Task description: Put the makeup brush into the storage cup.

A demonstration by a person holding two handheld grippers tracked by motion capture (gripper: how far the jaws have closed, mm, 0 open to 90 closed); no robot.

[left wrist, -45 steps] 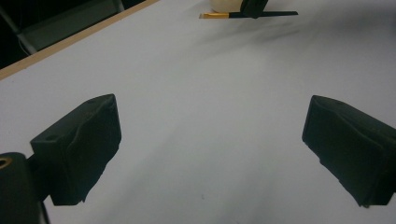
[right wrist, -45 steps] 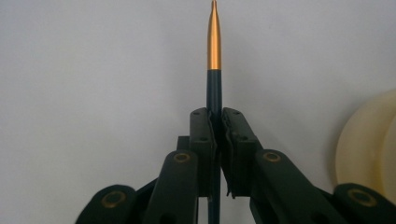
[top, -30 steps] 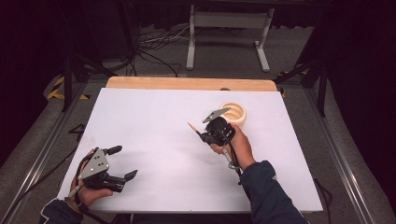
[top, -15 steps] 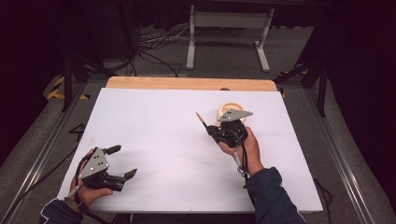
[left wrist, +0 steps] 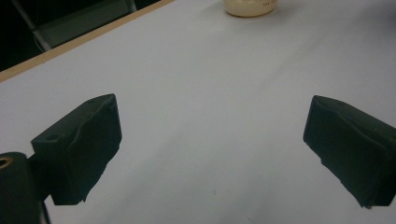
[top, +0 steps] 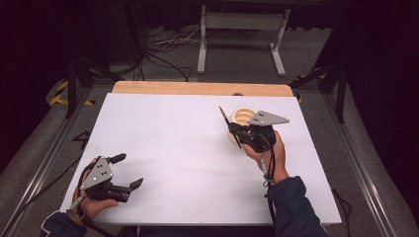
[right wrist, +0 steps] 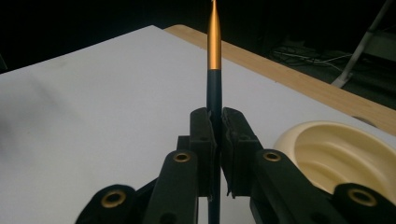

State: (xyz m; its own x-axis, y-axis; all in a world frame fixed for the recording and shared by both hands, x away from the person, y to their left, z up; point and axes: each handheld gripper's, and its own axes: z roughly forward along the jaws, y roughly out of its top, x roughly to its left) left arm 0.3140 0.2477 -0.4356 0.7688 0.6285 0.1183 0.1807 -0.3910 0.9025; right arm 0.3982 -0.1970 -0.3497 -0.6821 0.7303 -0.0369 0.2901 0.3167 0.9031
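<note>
Right tongs [top: 236, 132] pinching a paintbrush [right wrist: 214, 56] upright just beside the cream bowl [top: 240, 117], left tongs [top: 129, 170] spread, well apart from bowl, white counter [top: 173, 133].

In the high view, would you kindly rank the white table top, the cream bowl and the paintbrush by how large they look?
1. White table top, by far the largest.
2. Cream bowl, partly hidden behind the right gripper.
3. Paintbrush, a thin stick clamped in that gripper; its length looks about like the bowl's width.

we see open white table [top: 188, 148] from nine to one o'clock — just the cream bowl [top: 242, 117] at two blocks passage.
</note>
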